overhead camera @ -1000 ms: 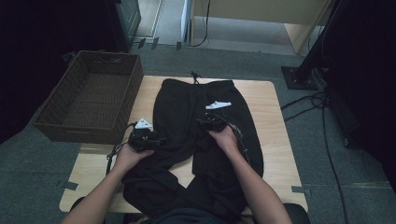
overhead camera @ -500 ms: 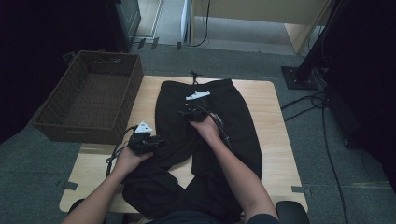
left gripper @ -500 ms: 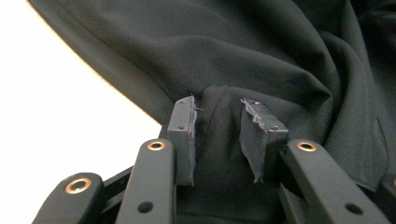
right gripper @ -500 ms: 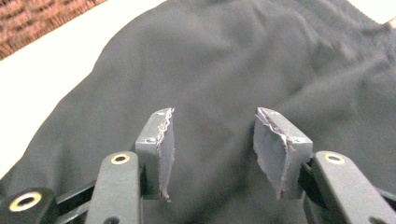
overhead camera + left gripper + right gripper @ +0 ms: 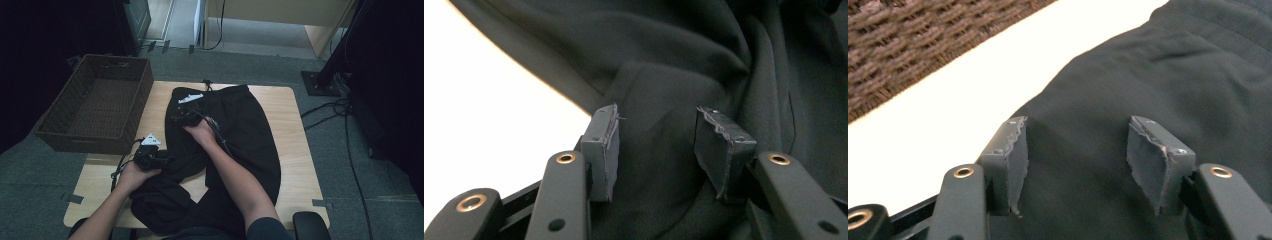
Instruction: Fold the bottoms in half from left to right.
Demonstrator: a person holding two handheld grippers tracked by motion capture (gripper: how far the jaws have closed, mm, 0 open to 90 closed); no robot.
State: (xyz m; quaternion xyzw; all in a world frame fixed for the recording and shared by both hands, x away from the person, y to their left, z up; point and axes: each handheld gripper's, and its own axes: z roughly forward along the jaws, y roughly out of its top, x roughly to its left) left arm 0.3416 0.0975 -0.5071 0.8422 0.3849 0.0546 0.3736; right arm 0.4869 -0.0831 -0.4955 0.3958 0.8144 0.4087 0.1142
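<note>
My left gripper [image 5: 656, 145] stands with its jaws apart; they have just been opening, and the black trousers [image 5: 704, 65] lie between and beyond the pads without being pinched. In the high view this left gripper [image 5: 150, 159] sits at the trousers' left edge, near the table's left side, with its grey three-cornered plate on top.

My right gripper [image 5: 1075, 160] also has its jaws apart, again just opening, over flat black cloth with nothing pressed between the pads [image 5: 1015, 160]. From above, the right gripper [image 5: 186, 116] is over the upper left part of the trousers [image 5: 240, 130], close to the waistband, the hand [image 5: 200, 133] behind it.

The trousers lie spread on the wooden table [image 5: 295, 130], waistband at the far edge, legs running toward me and bunching at the near edge (the left leg is rumpled and folded on itself).

Writing: I can read none. No label or mark on the cloth is legible.

Hard to make out: black gripper against black cloth leaves the right jaws indistinct from above. The near ends of the legs are cut off by my arms and the frame. The wicker basket [image 5: 95, 107] stands at the table's left, its weave also visible in the right gripper view [image 5: 923, 40].
</note>
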